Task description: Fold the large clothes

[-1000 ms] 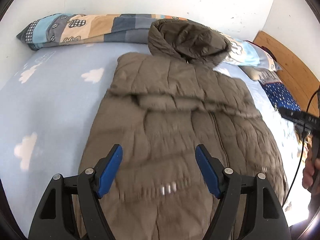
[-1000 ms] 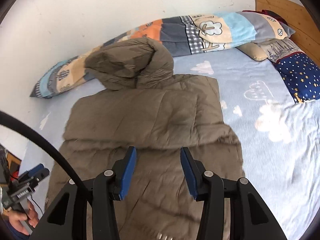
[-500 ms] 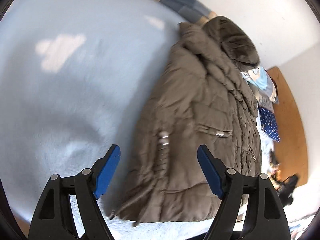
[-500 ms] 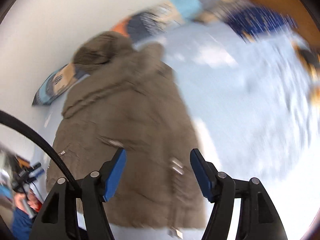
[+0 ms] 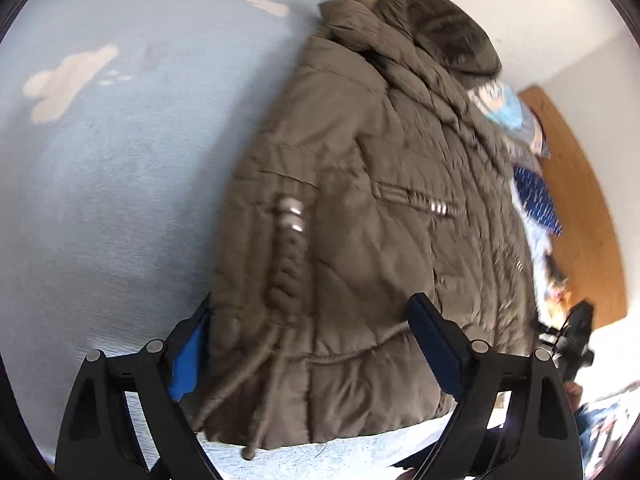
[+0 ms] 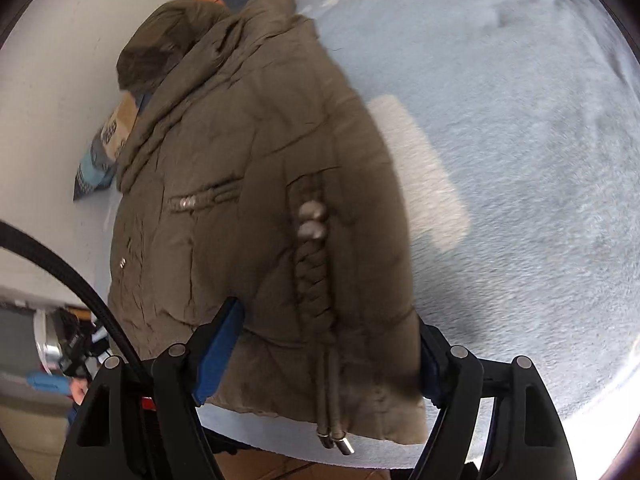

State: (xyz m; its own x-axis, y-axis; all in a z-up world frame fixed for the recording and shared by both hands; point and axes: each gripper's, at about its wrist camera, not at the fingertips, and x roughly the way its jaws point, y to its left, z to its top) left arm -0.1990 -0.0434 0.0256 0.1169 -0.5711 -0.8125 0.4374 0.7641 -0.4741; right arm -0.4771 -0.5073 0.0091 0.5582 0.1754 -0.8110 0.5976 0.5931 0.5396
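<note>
An olive-brown padded hooded jacket point(image 5: 372, 208) lies flat on the light blue bed, hood toward the wall. It also shows in the right wrist view point(image 6: 260, 208). My left gripper point(image 5: 312, 352) is open, its jaws straddling the jacket's bottom left hem corner; the left blue pad is partly hidden behind the fabric. My right gripper point(image 6: 328, 356) is open, its jaws straddling the bottom right hem corner by the drawcords point(image 6: 330, 404). The fingers are not closed on the fabric in either view.
The blue cloud-print sheet point(image 5: 100, 184) spreads left of the jacket and, in the right wrist view point(image 6: 520, 184), right of it. A patchwork bolster point(image 6: 108, 140) lies along the white wall. Pillows point(image 5: 536, 200) and a wooden headboard point(image 5: 580, 216) stand at the right. The bed's near edge is just below the hem.
Both grippers have dropped from above the jacket's middle to its bottom hem, the left to the left corner, the right to the right corner. The right jaws have widened.
</note>
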